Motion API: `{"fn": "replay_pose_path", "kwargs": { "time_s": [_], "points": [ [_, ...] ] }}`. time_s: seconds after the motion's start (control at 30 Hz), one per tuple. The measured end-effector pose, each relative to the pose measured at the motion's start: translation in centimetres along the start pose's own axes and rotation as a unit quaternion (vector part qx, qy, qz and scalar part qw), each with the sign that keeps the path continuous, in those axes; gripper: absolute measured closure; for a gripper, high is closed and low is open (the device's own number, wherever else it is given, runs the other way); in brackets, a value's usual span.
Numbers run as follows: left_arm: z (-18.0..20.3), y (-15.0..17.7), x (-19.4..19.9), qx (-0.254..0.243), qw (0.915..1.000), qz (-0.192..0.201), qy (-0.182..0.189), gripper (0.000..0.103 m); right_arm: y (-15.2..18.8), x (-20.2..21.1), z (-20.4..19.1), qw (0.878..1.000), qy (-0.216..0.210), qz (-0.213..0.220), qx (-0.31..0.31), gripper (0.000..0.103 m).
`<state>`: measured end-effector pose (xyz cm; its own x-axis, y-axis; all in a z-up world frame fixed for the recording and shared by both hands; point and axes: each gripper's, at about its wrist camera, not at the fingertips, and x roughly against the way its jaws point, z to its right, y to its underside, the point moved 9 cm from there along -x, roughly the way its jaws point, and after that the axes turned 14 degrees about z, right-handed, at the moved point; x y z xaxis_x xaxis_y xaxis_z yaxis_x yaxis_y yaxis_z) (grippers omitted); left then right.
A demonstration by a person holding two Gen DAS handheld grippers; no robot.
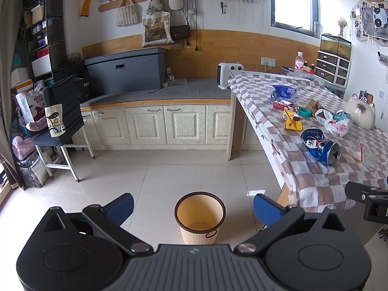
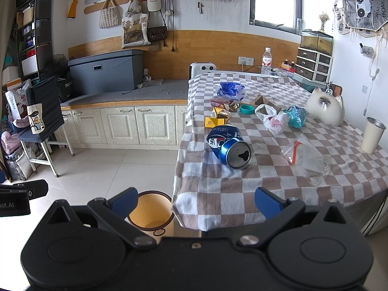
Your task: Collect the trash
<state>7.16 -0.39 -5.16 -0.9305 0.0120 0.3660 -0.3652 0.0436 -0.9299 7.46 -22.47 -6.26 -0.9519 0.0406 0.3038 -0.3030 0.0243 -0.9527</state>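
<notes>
A crushed blue can [image 2: 229, 145] lies on its side near the front of the checkered table [image 2: 242, 194]; the left wrist view shows the can [image 1: 320, 145] too. Beyond it lie a clear plastic bag [image 2: 305, 155], a white knotted bag [image 2: 272, 118], a yellow box [image 2: 215, 120] and a blue wrapper [image 2: 230, 88]. A beige bin [image 1: 200, 215] stands on the floor beside the table, also at the table's corner as the bin [image 2: 151, 213]. My left gripper [image 1: 194, 206] hangs open above the bin. My right gripper [image 2: 196, 202] is open over the table's front edge, short of the can.
A white cup [image 2: 372, 134], a cat-shaped ornament [image 2: 326, 109] and a water bottle [image 2: 266, 61] stand on the table. White cabinets [image 1: 155, 126] with a grey storage box line the back wall. A stool [image 1: 60, 143] and stacked bags crowd the left side.
</notes>
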Motion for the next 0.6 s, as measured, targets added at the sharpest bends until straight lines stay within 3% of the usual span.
{"fn": "replay_pose_path", "kwargs": {
  "time_s": [0.33, 0.6],
  "points": [
    [0.4, 0.0, -0.3, -0.001, 1.0000, 0.004, 0.000, 0.000, -0.3, -0.1, 0.2, 1.000, 0.000, 0.001, 0.000, 0.000],
    [1.0, -1.7, 0.1, -0.010, 0.9987, 0.049, 0.009, 0.000, -1.6, 0.4, 0.3, 0.999, -0.008, 0.041, 0.003, 0.000]
  ]
}}
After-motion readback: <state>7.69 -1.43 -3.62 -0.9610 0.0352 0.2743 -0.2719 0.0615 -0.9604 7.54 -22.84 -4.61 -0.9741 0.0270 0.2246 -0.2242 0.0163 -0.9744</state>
